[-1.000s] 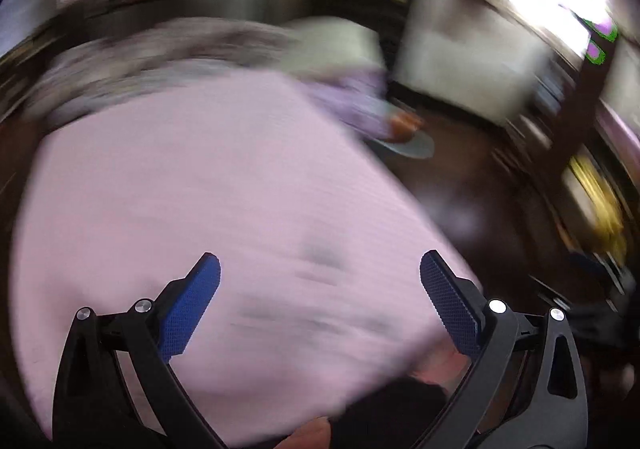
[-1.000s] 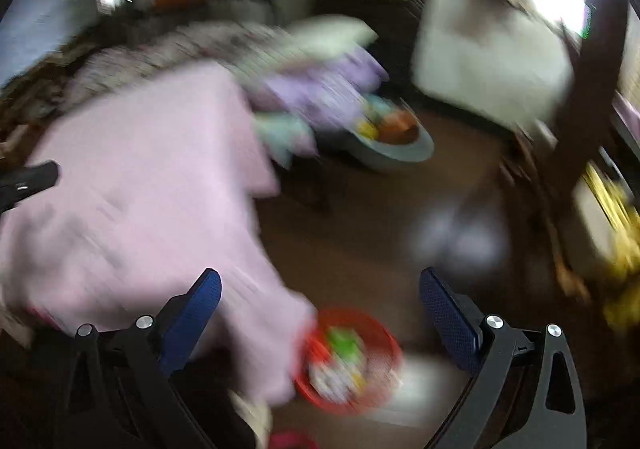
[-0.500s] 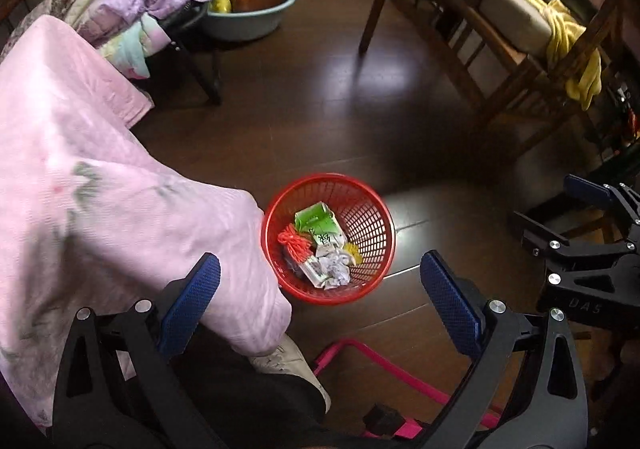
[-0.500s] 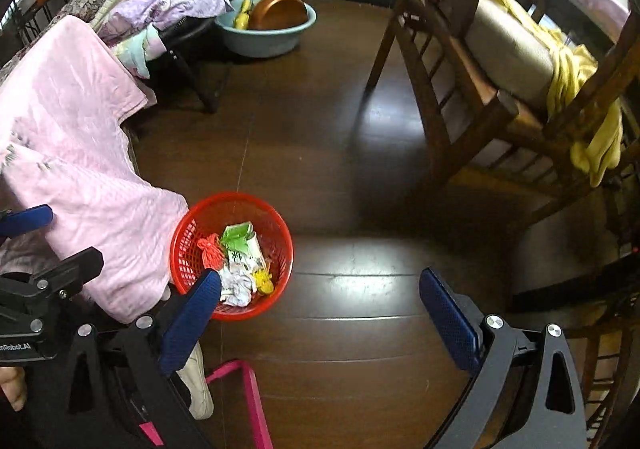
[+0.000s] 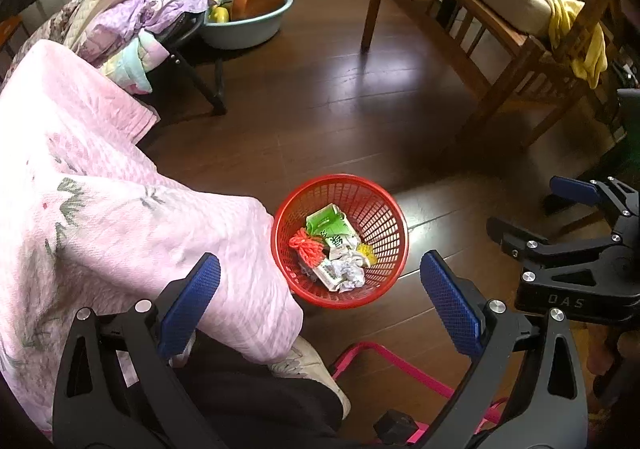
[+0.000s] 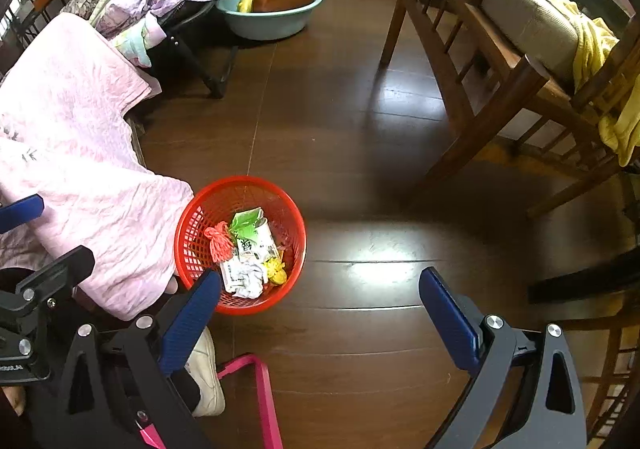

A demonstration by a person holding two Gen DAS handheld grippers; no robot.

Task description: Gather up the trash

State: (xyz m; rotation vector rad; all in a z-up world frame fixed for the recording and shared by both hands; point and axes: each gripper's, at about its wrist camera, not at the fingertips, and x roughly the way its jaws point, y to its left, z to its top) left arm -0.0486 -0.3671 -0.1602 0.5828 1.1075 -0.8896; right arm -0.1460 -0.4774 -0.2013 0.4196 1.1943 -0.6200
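Both grippers hang above a dark wooden floor (image 6: 360, 129) with nothing between their fingers: the left gripper (image 5: 320, 285) stands wide apart and empty, and the right gripper (image 6: 320, 297) is released likewise. The red basket (image 5: 384, 209) sits on the floor just beside the drooping edge of a pink blanket (image 5: 100, 189), and it already holds the trash: a green-and-white carton (image 5: 330, 227), an orange tassel (image 5: 307, 247), crumpled paper (image 5: 348, 269) and a yellow scrap (image 5: 365, 251). No loose litter shows on the bare boards around it, so the collecting looks nearly or fully done, and the step in hand seems to be a survey of the room for anything left. A blue basin (image 6: 272, 25) with a copper pan sits further off by a folding cot, and a wooden chair (image 6: 500, 61) with a yellow cloth stands well apart to the right. The next move probably calls for scanning under the blanket edge and the chair, or else bringing one gripper down to the basket rim to carry it away; the open mesh wall should give the fingers a fair pinch.
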